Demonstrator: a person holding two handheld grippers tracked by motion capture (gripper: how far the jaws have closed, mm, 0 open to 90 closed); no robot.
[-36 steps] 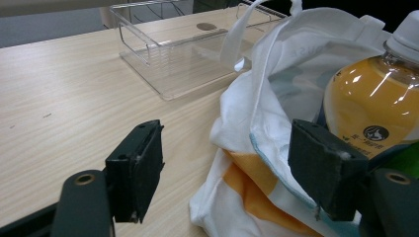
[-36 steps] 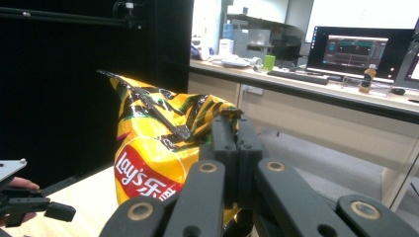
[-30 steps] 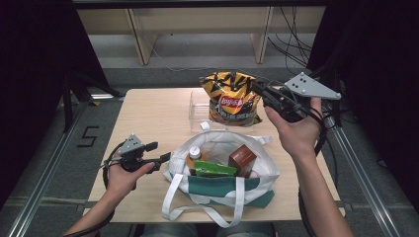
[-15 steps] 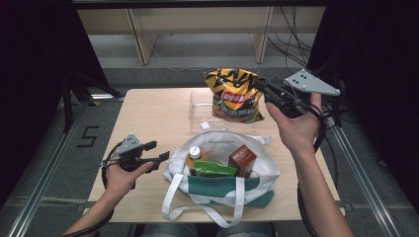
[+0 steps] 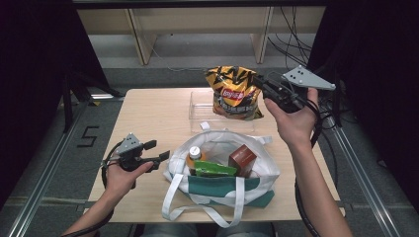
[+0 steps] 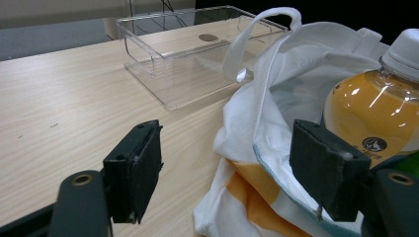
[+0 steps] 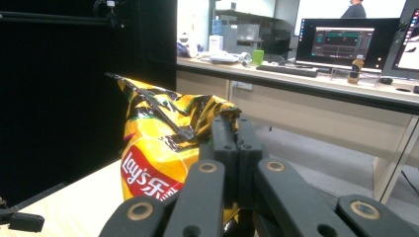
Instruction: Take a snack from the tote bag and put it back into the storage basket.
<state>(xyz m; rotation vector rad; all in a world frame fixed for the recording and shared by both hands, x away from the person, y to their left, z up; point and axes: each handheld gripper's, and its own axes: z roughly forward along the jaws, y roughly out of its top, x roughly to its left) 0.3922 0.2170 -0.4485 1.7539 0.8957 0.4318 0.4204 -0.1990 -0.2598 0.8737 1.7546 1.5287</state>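
The right tongs (image 5: 260, 84), clamped on the Lay's chip bag (image 5: 233, 92), now hold it higher above the desk (image 5: 148, 113); left tongs (image 5: 159, 151) stay apart.

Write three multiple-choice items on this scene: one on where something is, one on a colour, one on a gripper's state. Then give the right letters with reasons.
1. Where is the chip bag?
A. inside the tote
B. held up over the clear tray
C. flat on the floor

2. What colour is the drink in the bottle?
A. orange
B. blue
C. clear

3. How does the left gripper stand?
A. shut on a handle
B. shut on the bottle
C. open, holding nothing

Answers: 1 B, the right gripper pinches the bag's edge above the clear tray. 2 A, orange shows through the bottle. 3 C, its jaws stand apart beside the tote bag.
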